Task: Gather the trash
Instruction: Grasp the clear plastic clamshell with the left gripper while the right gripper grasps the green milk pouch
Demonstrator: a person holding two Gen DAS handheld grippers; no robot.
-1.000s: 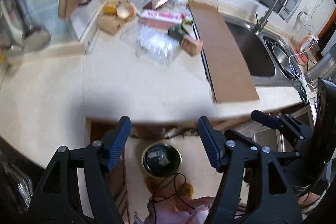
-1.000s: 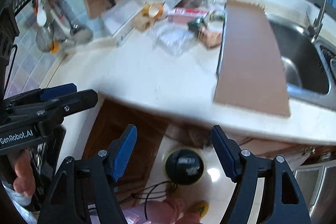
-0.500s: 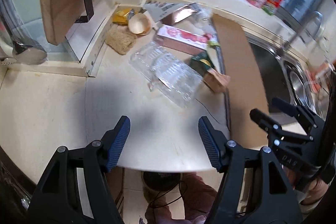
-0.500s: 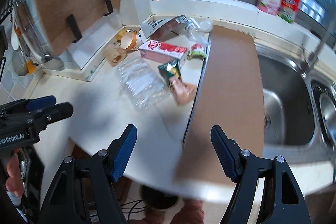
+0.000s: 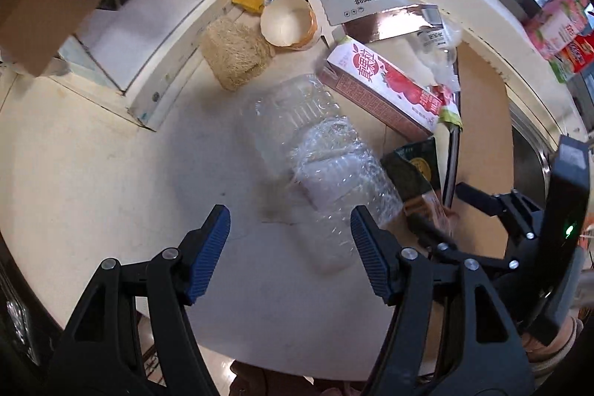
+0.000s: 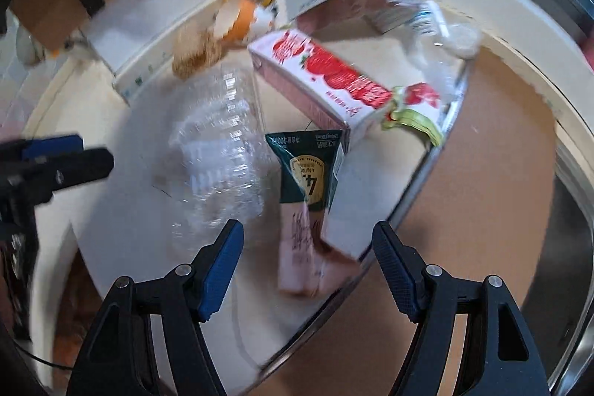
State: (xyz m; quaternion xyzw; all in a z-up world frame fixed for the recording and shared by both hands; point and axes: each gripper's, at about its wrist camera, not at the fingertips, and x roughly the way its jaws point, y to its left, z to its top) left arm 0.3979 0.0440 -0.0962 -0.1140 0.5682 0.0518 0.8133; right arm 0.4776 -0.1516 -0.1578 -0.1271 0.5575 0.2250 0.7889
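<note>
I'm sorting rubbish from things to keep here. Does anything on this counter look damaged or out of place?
Yes. A crushed clear plastic bottle lies on its side mid-counter. Beside it, a pink-and-white carton lies toppled, and a small dark green carton looks squashed. Near the corner sit a broken eggshell and a torn-open box.

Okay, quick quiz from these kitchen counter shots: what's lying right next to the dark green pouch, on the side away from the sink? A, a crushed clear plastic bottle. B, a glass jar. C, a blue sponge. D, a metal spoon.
A: the crushed clear plastic bottle lies flat on the cream countertop directly beside the dark green pouch; the long pink and red juice carton sits behind both.
</note>
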